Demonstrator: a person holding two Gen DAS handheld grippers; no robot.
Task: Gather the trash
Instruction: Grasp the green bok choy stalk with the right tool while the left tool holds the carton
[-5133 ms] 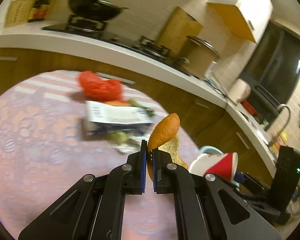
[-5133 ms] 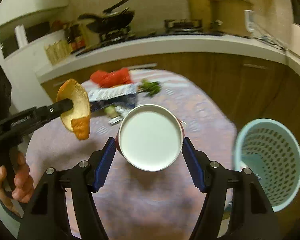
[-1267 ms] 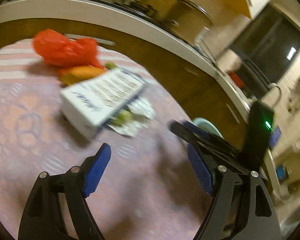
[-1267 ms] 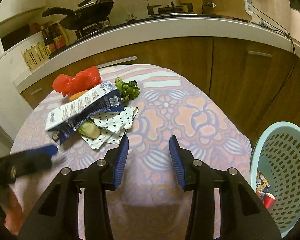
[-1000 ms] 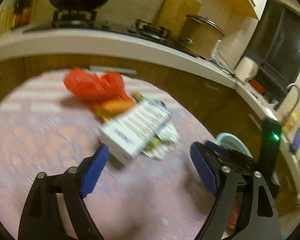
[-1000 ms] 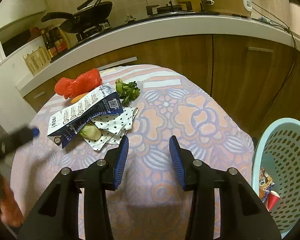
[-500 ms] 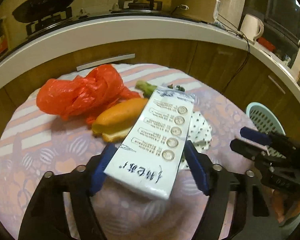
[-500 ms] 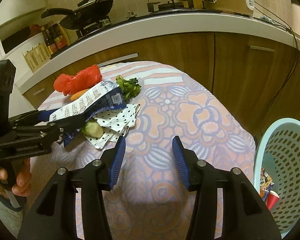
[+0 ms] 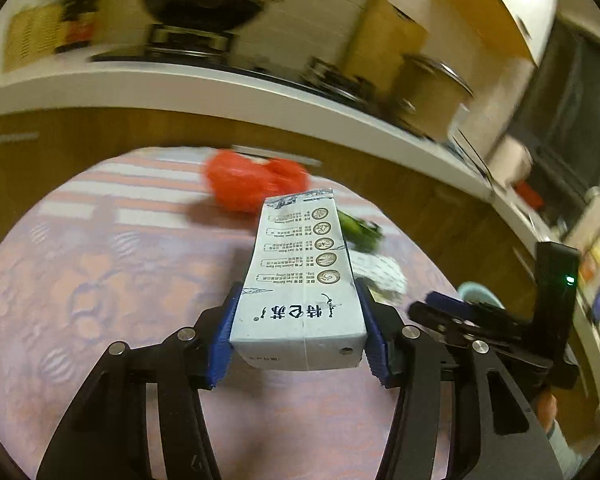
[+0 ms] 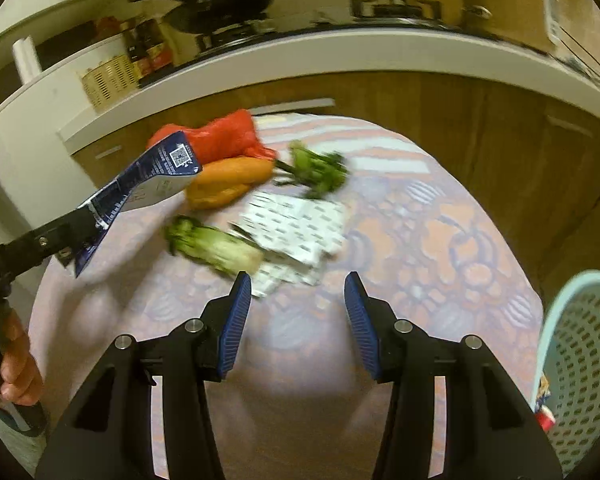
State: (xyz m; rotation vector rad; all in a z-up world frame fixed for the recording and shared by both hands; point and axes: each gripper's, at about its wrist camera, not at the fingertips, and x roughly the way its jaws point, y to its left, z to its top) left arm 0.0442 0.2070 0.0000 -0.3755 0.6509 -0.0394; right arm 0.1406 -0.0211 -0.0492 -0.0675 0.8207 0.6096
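Observation:
My left gripper is shut on a white and blue milk carton and holds it lifted above the round table; the carton also shows in the right wrist view, raised at the left. My right gripper is open and empty, low over the table in front of a dotted white napkin. A red plastic bag, an orange peel, a cut vegetable stalk and leafy greens lie on the table.
A pale blue perforated trash basket stands beside the table at the right, with some trash inside. A kitchen counter with a wok and pots runs behind the table. The right gripper shows in the left wrist view.
My left gripper has closed on the carton and lifted it off the pile, uncovering the orange peel and the vegetable stalk. My right gripper has moved closer to the napkin.

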